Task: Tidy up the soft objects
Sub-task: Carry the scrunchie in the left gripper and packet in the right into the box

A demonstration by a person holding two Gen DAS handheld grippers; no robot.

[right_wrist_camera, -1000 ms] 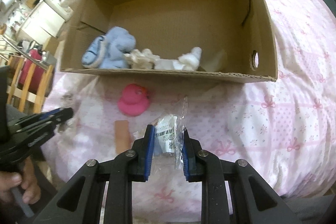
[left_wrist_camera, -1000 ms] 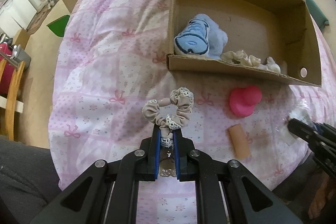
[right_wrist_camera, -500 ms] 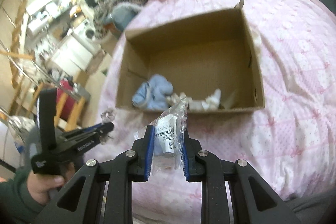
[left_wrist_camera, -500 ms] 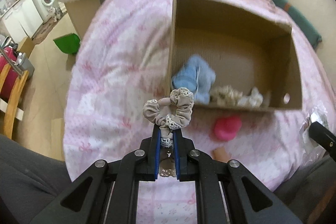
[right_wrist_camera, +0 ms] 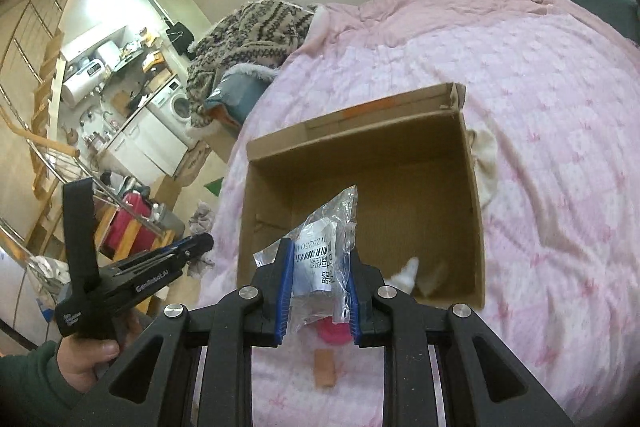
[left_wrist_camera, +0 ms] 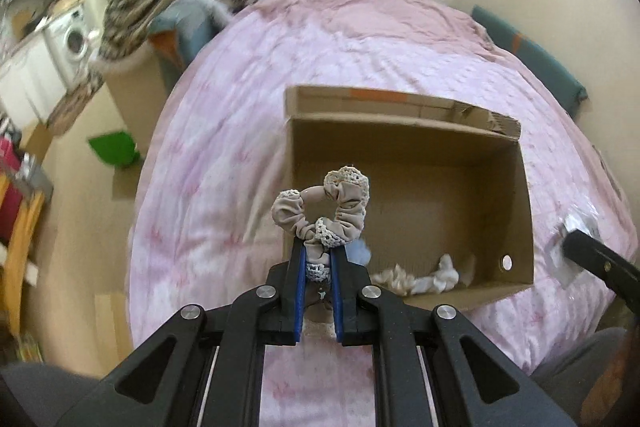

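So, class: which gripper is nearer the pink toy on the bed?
Right. The right gripper hangs directly above the pink toy; the left gripper is off to its side.

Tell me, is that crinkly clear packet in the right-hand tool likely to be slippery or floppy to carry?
Probably floppy: the clear packet stands up past the right tool in creased, bent folds. Its glossy film looks slippery, so it might slide if the grip loosened. It seems light, since only its lower part is pinched and the top corner is not drooping.

left claw [left_wrist_camera: 316, 259] clamps beige scrunchie [left_wrist_camera: 324, 207] | above cardboard box [left_wrist_camera: 524, 211] | pink bedspread [left_wrist_camera: 224, 163]
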